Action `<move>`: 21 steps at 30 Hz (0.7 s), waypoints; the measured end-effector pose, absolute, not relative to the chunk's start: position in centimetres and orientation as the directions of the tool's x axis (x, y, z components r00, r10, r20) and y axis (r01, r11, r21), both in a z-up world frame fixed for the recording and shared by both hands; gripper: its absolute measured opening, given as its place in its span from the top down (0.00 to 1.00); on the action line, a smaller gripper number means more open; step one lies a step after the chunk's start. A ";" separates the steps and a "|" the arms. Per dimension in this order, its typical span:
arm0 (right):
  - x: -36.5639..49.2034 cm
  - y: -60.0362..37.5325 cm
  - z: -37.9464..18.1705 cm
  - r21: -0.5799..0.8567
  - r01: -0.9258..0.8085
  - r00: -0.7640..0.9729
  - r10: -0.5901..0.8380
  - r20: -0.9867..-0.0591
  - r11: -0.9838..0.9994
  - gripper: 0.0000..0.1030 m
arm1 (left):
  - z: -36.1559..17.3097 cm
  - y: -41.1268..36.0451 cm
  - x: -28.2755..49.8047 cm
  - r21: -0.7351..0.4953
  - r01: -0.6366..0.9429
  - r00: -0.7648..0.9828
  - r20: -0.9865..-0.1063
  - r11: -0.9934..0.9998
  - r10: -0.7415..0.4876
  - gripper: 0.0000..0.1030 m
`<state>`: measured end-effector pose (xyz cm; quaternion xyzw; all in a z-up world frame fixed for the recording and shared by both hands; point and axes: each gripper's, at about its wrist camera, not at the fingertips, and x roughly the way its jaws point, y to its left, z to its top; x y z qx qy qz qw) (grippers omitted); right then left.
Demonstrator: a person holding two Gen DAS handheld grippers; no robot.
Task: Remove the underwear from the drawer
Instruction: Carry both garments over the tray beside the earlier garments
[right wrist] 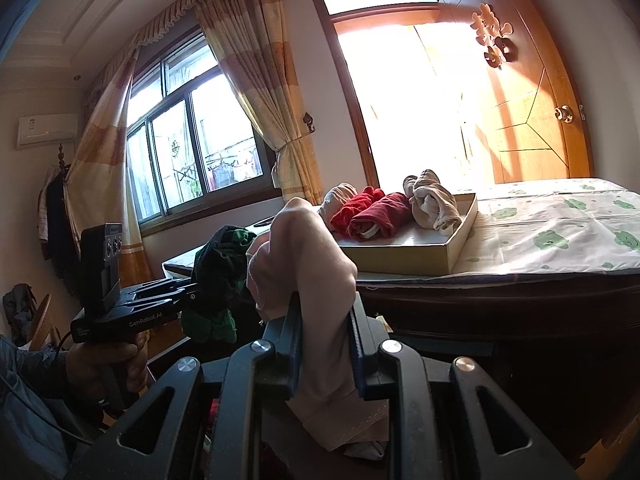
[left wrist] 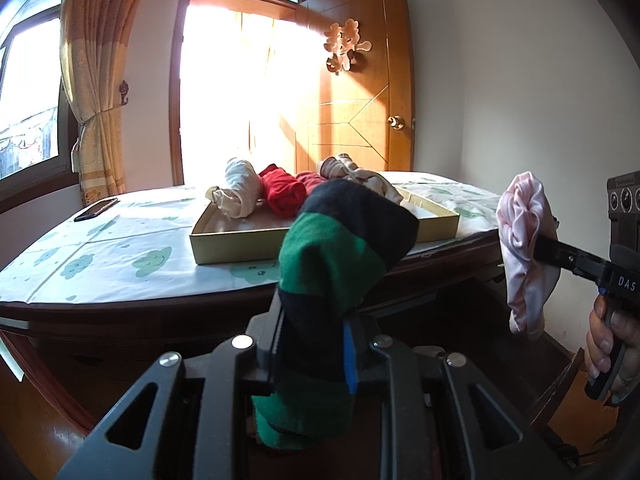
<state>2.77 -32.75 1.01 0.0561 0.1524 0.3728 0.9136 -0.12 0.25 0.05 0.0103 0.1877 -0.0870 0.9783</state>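
My left gripper (left wrist: pixel 312 320) is shut on rolled green-and-black underwear (left wrist: pixel 340 240), held up in front of the dresser top; the same gripper (right wrist: pixel 188 292) and its green-and-black roll (right wrist: pixel 220 276) show at the left of the right wrist view. My right gripper (right wrist: pixel 324 320) is shut on pale pink underwear (right wrist: pixel 304 256), and it appears at the right edge of the left wrist view as a gripper (left wrist: pixel 536 248) clamping the pink bundle (left wrist: pixel 524 248). A shallow tan box (left wrist: pixel 224 248) on the dresser top holds cream, red and beige rolls (left wrist: pixel 280 192). The drawer lies dark below both grippers.
The dark wooden dresser (left wrist: pixel 120 320) carries a cloud-print cover (left wrist: pixel 100 248) with a black phone (left wrist: pixel 96 209) at its far left. Behind stand a bright doorway, a wooden door (left wrist: pixel 360 100), a curtain (left wrist: pixel 96 80) and a window. A person's hands hold both gripper handles.
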 end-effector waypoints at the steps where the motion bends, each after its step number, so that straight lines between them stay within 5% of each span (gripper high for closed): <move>1: 2.7 -32.7 1.3 0.213 -0.666 0.676 0.699 -0.234 0.715 0.78 | 0.1 0.2 -0.1 -0.014 0.173 0.914 -0.371 0.985 -0.166 0.79; 21: 4.0 -32.2 5.3 0.288 -0.669 0.651 0.728 -0.215 0.685 0.78 | 4.2 -1.1 1.2 0.008 0.239 0.902 -0.373 0.971 -0.218 0.79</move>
